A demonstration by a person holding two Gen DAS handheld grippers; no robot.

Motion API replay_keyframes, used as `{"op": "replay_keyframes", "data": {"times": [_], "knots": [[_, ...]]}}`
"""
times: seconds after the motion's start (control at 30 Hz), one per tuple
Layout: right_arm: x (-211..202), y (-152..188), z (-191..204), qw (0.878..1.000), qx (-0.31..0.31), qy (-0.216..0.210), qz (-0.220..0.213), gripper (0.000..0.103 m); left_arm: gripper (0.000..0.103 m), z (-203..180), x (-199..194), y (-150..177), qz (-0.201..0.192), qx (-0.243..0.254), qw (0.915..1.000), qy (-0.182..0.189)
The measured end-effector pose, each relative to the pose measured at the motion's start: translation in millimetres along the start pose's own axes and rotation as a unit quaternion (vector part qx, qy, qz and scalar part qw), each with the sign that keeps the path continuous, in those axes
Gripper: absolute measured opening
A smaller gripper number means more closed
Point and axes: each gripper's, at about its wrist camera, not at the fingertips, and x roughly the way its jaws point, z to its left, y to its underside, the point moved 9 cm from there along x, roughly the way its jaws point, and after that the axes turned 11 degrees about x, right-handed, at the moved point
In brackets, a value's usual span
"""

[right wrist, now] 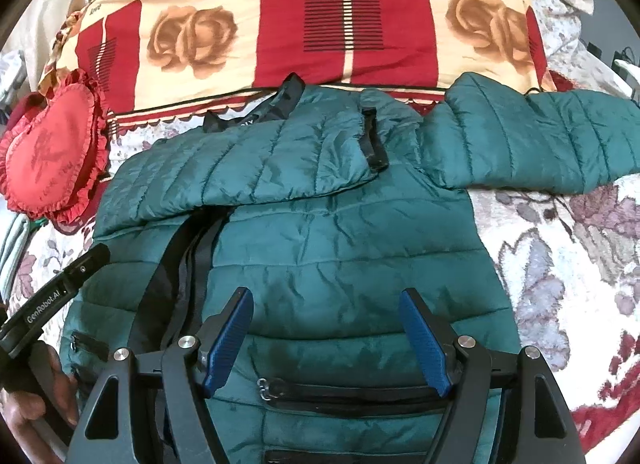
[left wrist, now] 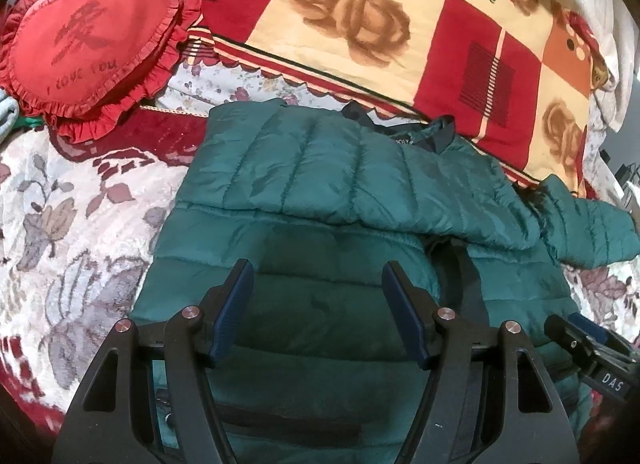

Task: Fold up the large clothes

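I hold both tools tilted down over the bed, side by side. My left gripper (left wrist: 318, 288) hangs with its jaws wide apart and nothing between them; my right gripper (right wrist: 326, 316) is the same, spread and empty above a zipped pocket (right wrist: 352, 396). My left hand (right wrist: 36, 396) shows at the edge of the right view, wrapped round its handle.

The green puffer jacket (right wrist: 320, 232) lies flat on the floral bedspread (left wrist: 72, 200), front up, collar toward the checked rose quilt (left wrist: 400, 12). One sleeve (left wrist: 320, 168) is folded across the chest; the other sleeve (right wrist: 540, 136) stretches out sideways over the bedspread.

A red heart cushion (left wrist: 88, 40) sits beside the quilt, apart from the jacket. Bare bedspread lies open on both sides of the jacket.
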Motion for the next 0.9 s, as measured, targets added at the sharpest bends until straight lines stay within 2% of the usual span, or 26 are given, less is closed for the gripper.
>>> {"op": "replay_keyframes", "data": {"times": [0.3,0.43,0.9], "knots": [[-3,-7,-10,1.0,0.002,0.007,-0.003,0.073,0.067,-5,7,6,0.013,0.003,0.9999,0.011],[-6,-15,-20,1.0,0.018,0.013,-0.01,0.078,0.067,-4,11,8,0.022,-0.007,0.9996,0.018],[-20,-42,-58,0.998,0.028,0.044,-0.034,0.078,0.067,-4,10,8,0.019,-0.004,0.9997,0.016]]}}
